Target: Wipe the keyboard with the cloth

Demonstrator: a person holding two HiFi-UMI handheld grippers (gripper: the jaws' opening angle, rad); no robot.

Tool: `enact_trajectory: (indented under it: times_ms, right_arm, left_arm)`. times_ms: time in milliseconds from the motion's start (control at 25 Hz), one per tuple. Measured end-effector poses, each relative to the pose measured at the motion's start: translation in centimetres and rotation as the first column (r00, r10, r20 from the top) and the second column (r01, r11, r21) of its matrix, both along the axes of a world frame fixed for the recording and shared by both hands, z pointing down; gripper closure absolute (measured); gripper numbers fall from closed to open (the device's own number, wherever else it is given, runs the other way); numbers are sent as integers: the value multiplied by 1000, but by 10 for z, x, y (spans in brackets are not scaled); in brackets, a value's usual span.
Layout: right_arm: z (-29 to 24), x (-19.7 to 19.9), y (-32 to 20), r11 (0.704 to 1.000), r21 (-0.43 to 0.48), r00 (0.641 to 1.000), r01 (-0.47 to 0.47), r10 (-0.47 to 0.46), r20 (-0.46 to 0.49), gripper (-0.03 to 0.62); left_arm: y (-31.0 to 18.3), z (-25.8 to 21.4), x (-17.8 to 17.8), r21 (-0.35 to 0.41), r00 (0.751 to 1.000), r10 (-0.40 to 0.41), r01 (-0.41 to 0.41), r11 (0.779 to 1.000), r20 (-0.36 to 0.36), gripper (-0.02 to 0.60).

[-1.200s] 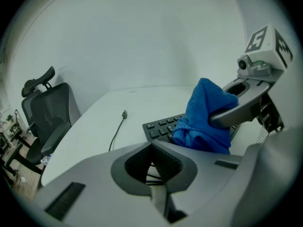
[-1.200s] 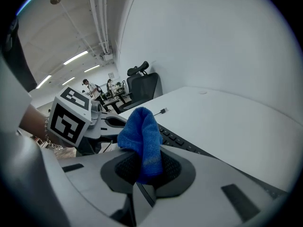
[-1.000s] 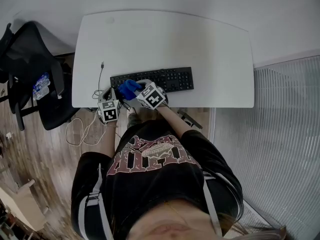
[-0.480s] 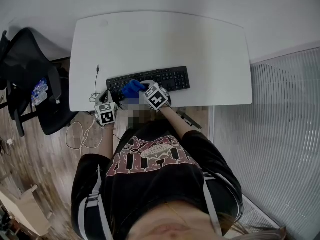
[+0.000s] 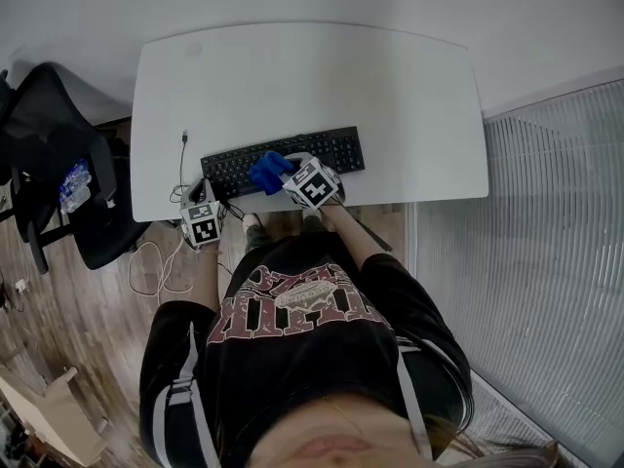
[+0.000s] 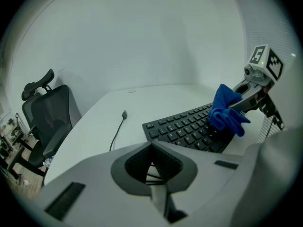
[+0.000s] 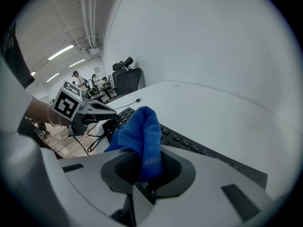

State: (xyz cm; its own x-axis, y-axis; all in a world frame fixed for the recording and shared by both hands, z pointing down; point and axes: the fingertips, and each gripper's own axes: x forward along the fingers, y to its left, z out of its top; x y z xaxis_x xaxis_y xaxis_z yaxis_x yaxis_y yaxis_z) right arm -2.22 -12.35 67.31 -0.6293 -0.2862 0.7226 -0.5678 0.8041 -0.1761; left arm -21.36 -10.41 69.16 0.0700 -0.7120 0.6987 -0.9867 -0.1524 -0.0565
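- Blue cloth (image 5: 268, 171) sits bunched over the left half of the black keyboard (image 5: 331, 151) in the head view. It is pinched by the right gripper (image 5: 286, 175), which reaches in from the keyboard's near side. The keyboard lies close to the front edge of a white desk (image 5: 390, 86).
- In the same view the left gripper (image 5: 201, 201) sits at the desk's front edge, just past the keyboard's left end and apart from it. A thin cable (image 5: 182, 154) lies on the desk left of the keyboard, and a black office chair (image 5: 58, 154) stands farther left, off the desk.
- In the left gripper view, this gripper's jaws are pressed together with nothing between them. The keyboard lies ahead and to the right, and the cloth hangs from the right gripper down to the keys.
- In the right gripper view, the jaws are clamped on the cloth, which rises from between them in a thick fold. The keyboard runs beneath and beyond the fold, and the left gripper shows past the keyboard's left end.
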Motion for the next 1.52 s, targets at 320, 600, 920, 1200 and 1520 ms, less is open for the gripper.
enact_trajectory:
  times_ms: [320,600,920,1200,1520]
  right_arm:
    - [4,28,-2,1000,-14,999,-25,25,-22,530]
    - [6,50,-5,1000,-25,998,-11,10,-58,530]
    - [6,77,-7,999,-37,997,-40,37,-65,530]
    - [10,113,-12,995,-28,992,-98,95,-85,530]
    - [10,138,-9,989,-28,986,-147,144,-85,530]
  left_arm:
    - [1,0,1,-3,1000,-5,5,1000,7,546]
    - [1,0,1,-6,1000,-3,3,1000,12,546]
    - [2,0,1,-11,1000,3,-3,1000,23,546]
    - [1,1,3,-14,999,4,-4,1000,32,546]
    - [3,0,2,-22,999,-3,3,1000,40,546]
